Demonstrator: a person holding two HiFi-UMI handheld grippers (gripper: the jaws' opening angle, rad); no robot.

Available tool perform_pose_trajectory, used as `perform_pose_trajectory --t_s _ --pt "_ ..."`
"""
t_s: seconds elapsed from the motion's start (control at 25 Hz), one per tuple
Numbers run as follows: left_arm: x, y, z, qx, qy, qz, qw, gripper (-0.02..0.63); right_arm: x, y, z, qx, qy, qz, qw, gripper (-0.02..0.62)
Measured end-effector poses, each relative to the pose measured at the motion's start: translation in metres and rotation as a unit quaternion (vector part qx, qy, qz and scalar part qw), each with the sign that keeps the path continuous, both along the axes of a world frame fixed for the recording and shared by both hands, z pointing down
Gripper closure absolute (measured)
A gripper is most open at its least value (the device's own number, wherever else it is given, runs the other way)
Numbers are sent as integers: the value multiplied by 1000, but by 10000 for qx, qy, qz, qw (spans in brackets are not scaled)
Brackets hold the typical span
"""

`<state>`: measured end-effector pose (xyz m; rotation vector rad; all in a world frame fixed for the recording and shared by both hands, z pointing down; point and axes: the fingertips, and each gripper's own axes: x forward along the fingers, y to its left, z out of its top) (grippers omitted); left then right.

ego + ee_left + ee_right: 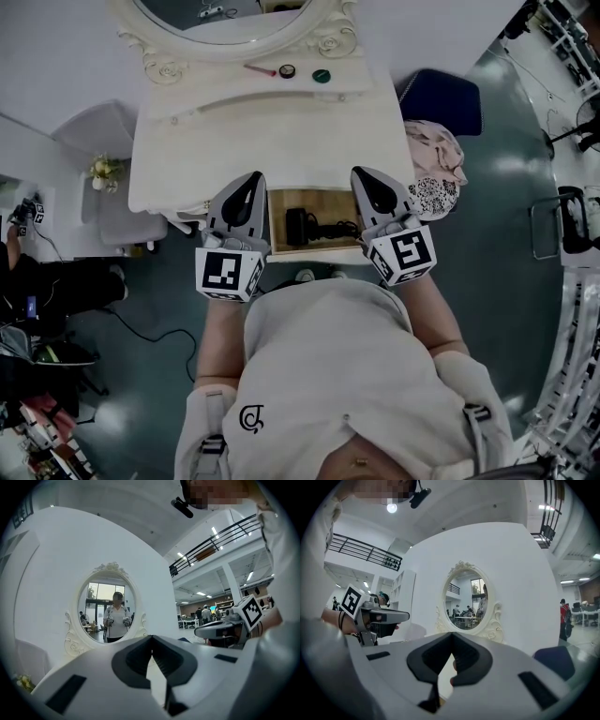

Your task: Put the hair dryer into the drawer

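Nearest in the head view, the person's pale shirt (347, 375) bears a dark looped logo (251, 419) that I cannot read as letters. Just beyond it, the left gripper (252, 176) and the right gripper (362, 172) point level away from the person. Their own views show each with its jaws pressed together on nothing. Each carries a cube of black-and-white square markers (228, 272). Between them the open wooden drawer (323, 202) holds the black hair dryer (299, 228). Its bulky body lies at the drawer's left and its long axis runs across the drawer's width, with a thinner part and the cord trailing right; I cannot tell which end is the nozzle. Only the head view shows the drawer and dryer. The gripper views look over the white tabletop (234, 131) to the oval mirror with a carved white frame (108, 606), which in the left gripper view reflects the person holding both grippers
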<state>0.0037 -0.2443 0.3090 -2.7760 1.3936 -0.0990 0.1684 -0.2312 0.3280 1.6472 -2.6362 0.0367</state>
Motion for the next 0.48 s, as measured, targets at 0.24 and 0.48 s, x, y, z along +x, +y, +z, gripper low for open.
perform_pose_trajectory --t_s 0.24,0.48 --pt "10 0 3 -80 -62 47 9999 592 -1 -2 3 1 154 -69 9999 592" --pt "14 2 6 -163 -49 88 9998 592 0 0 2 -38 -63 -77 9999 592"
